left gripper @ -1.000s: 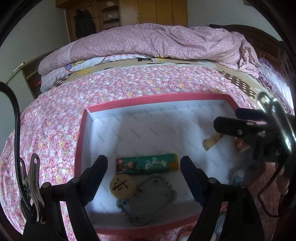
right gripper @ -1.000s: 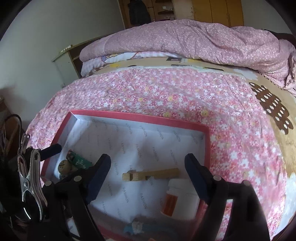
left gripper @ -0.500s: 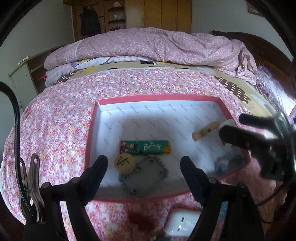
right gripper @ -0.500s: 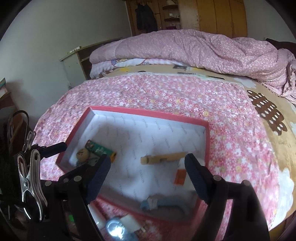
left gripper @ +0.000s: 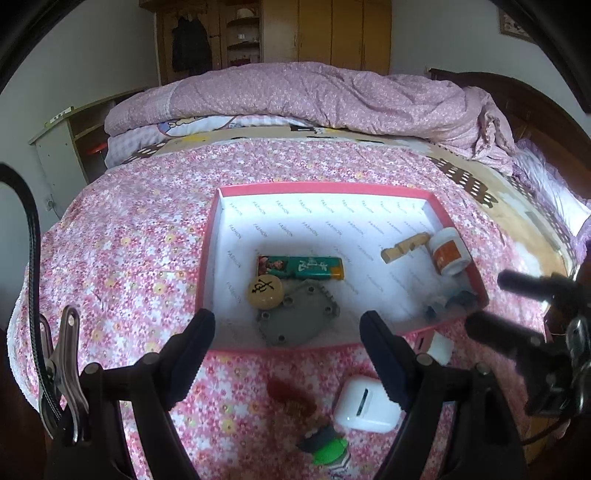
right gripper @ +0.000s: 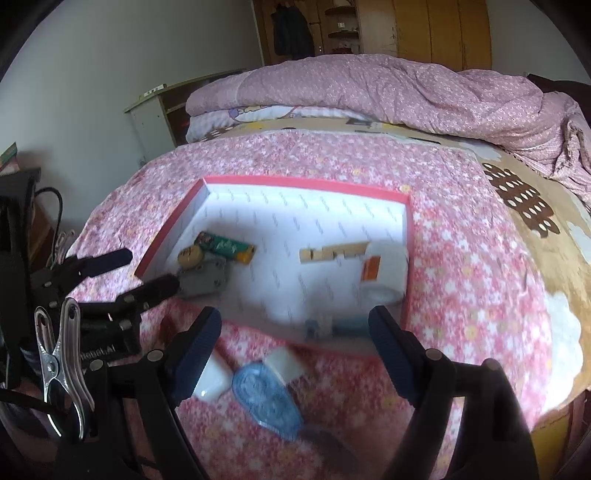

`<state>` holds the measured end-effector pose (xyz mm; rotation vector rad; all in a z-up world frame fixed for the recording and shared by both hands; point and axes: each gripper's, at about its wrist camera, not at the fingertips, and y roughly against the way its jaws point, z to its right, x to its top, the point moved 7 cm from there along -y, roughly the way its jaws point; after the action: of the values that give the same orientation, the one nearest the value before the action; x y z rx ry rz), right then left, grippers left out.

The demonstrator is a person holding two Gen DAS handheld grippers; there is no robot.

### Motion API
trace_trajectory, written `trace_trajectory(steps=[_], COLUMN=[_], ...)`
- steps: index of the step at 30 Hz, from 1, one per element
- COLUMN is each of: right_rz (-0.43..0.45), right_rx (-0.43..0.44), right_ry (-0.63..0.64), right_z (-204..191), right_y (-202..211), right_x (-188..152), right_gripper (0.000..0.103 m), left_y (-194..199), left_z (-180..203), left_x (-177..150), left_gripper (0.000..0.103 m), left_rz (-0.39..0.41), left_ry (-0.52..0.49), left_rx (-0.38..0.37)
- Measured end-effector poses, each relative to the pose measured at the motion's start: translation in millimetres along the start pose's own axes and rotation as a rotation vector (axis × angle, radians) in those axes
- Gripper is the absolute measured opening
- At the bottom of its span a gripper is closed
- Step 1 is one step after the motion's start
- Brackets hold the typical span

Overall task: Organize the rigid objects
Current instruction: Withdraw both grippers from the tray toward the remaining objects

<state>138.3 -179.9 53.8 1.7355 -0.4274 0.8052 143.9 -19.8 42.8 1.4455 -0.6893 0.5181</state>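
Note:
A red-rimmed box (left gripper: 325, 187) (right gripper: 303, 181) lined with white paper lies on the floral bed. It holds a green lighter (left gripper: 300, 267), a round chess piece (left gripper: 265, 292), a grey metal plate (left gripper: 297, 318), a wooden block (left gripper: 404, 248), a white bottle (left gripper: 448, 255) and a small blue-grey item (left gripper: 448, 303). My left gripper (left gripper: 287, 345) is open and empty over the box's near rim. My right gripper (right gripper: 295, 341) is open and empty, above a blue tape dispenser (right gripper: 267, 400). A white earbud case (left gripper: 365, 404), a dark red item (left gripper: 291, 397) and a green-and-black item (left gripper: 327, 446) lie outside the box.
A folded pink quilt (left gripper: 314, 96) lies at the far end of the bed. A cabinet (left gripper: 62, 144) stands at the left and wardrobes (left gripper: 325, 33) at the back. White pieces (right gripper: 284, 363) lie beside the tape dispenser.
Both grippers have pulled back and up from inside the box. The box now looks farther away, and loose items on the bedspread in front of it have come into view.

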Motion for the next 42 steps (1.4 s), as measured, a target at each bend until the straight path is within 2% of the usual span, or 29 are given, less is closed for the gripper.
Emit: trace_trajectory(steps=[16,26,34,39,42], right_rz=[-0.031,-0.068,-0.069,-0.051,-0.053], right_rx=[-0.010,-0.005,0.034,-0.042,-0.095], right_ry=[-0.070,-0.096,-0.075,0.011,0.022], right_z=[7.7,15.6,11.5,9.6,16.9], right_y=[17.3,16.0,16.4,19.2,16.4], right_x=[-49.3,-80.7,-98.5,-104.9,-106.4], right_gripper=[0.084,0.084,0.084,0.084,0.084], left_y=[24.5,13.3,3.0,-2.0,-4.6], left_z=[-8.5,-11.2,-0.3,9.8,14.8], left_x=[-31.0,-63.9,-96.7,-106.4,-107.9], left_gripper=[0.084,0.084,0.084,0.083,0.078], left_rz=[0.000,-0.067,-0.124,-0.127,-0.111], left_ry=[0.006,0.000,-0.017,-0.045,-0.056], left_rx=[0.002,-0.009,-0.060,-0.058,-0.057])
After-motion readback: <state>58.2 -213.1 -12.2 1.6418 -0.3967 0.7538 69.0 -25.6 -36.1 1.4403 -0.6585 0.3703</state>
